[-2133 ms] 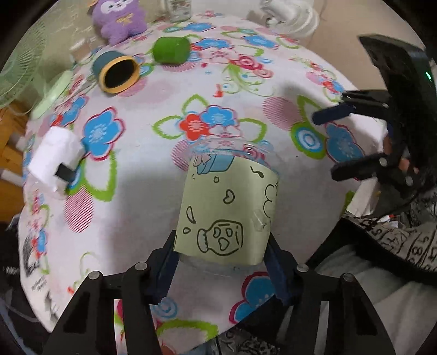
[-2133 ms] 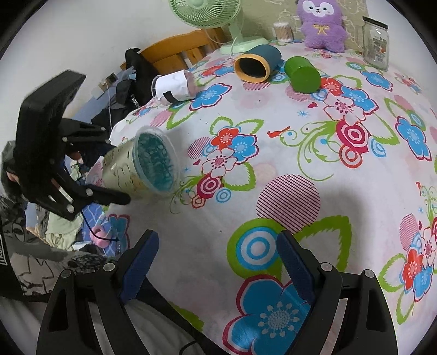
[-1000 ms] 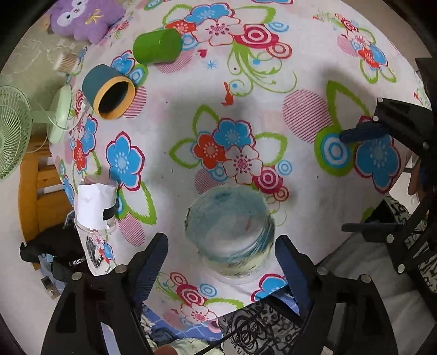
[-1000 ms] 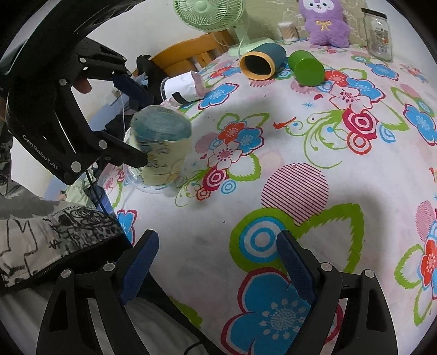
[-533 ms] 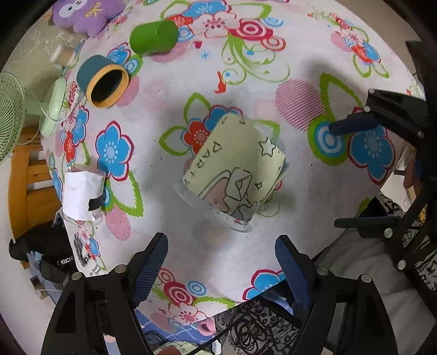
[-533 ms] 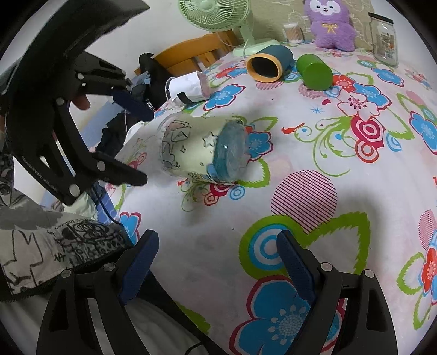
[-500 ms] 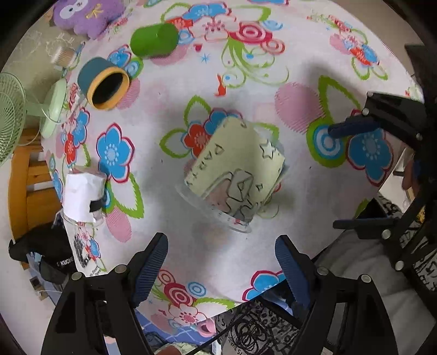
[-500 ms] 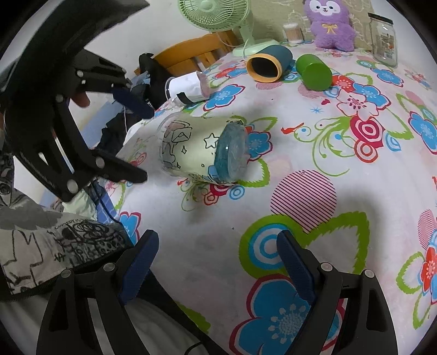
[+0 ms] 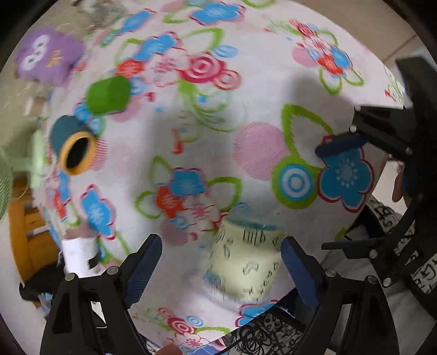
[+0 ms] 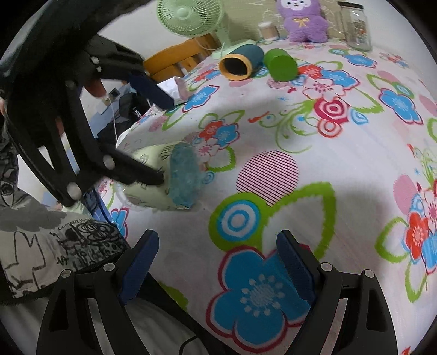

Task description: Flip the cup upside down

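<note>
The pale green cup with black doodles [image 9: 245,259] lies tipped on the flowered tablecloth near the front edge, its blue base pointing away from me. It also shows in the right wrist view [image 10: 164,177], blue base toward the camera. My left gripper [image 9: 220,262] is open, its fingers on either side of the cup, not closed on it; it appears in the right wrist view [image 10: 155,136] around the cup. My right gripper [image 10: 217,262] is open and empty over the cloth, to the right of the cup.
A teal cup with an orange rim [image 10: 240,64] and a green cup [image 10: 281,64] lie at the back. A white-wrapped cup [image 10: 173,88] lies near the left edge. A purple plush [image 10: 303,20], jar [image 10: 355,26] and fan [image 10: 188,16] stand behind.
The left gripper let go of the cup, which toppled onto its side. The gripper has now come down with its open fingers around the lying cup. The right gripper stayed put.
</note>
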`<act>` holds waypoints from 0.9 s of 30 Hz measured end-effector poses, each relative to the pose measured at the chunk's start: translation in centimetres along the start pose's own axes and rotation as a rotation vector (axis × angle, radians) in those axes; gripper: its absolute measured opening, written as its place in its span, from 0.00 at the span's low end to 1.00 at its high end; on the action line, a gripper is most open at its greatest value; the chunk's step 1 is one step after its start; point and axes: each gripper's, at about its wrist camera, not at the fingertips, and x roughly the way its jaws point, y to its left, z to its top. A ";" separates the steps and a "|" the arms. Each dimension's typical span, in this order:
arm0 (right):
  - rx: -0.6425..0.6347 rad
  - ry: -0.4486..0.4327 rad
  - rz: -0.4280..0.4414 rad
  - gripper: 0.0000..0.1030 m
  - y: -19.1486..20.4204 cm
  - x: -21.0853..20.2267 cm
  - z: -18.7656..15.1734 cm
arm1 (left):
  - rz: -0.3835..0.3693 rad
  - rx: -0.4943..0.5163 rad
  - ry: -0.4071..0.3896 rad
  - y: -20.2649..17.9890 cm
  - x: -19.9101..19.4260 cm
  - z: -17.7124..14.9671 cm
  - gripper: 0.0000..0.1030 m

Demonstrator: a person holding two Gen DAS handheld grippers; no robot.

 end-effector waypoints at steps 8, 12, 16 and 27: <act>0.033 -0.023 -0.003 0.87 -1.1 -1.0 -0.3 | -0.056 0.029 0.087 -1.0 2.8 0.6 0.70; 0.031 -0.026 -0.005 0.87 -1.0 -1.0 -0.2 | -0.082 -0.024 -0.019 0.1 1.4 0.6 0.60; 0.030 -0.033 -0.004 0.87 -0.9 -1.0 0.1 | -0.122 -0.117 -0.195 2.0 -0.8 -0.1 0.56; 0.018 -0.029 -0.019 0.87 0.0 -0.3 1.1 | -0.082 -0.426 -0.806 5.7 -3.1 -5.6 0.56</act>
